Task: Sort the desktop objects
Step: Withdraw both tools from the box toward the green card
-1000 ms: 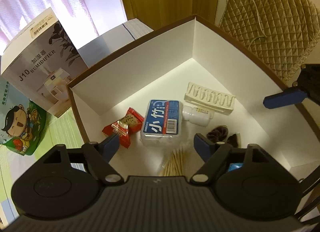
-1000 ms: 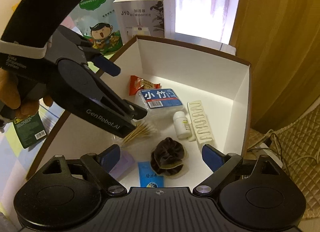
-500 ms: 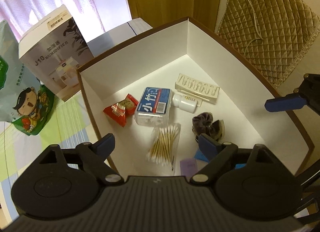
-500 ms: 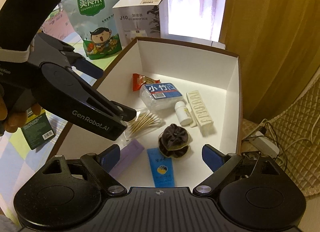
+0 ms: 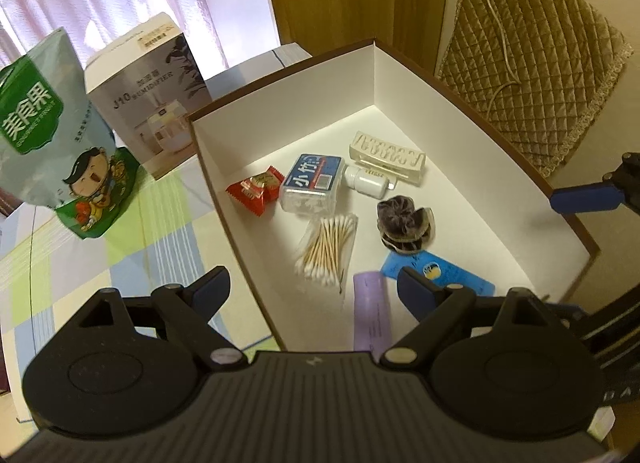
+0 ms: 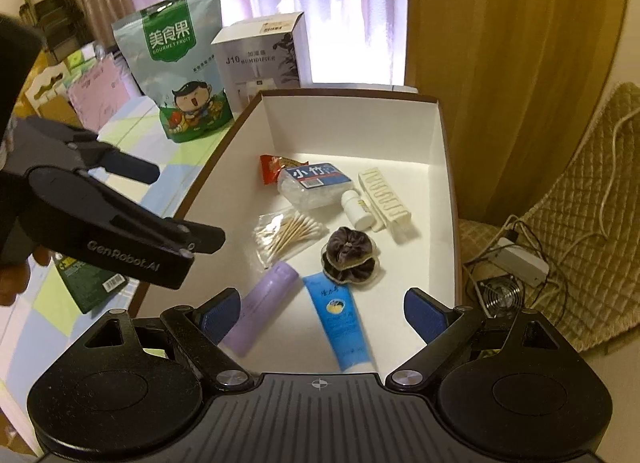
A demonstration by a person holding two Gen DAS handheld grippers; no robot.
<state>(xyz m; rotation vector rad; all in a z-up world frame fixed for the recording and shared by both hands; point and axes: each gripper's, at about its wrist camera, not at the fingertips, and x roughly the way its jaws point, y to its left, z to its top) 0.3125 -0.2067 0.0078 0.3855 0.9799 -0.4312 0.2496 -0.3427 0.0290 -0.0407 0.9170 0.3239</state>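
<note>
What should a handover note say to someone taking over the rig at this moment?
Left gripper: open, nothing between its fingers, above the near left rim of the box.
Right gripper: open, empty, over the near end of the box.
In the box: red snack packet, clear case with blue label, white bottle, white comb-like piece, cotton swabs, dark scrunchie, purple tube, blue tube.
Outside: snack bag and humidifier carton on the checked cloth.
Done: eight small items boxed.
Left: unclear whether the bag and carton should go anywhere.
</note>
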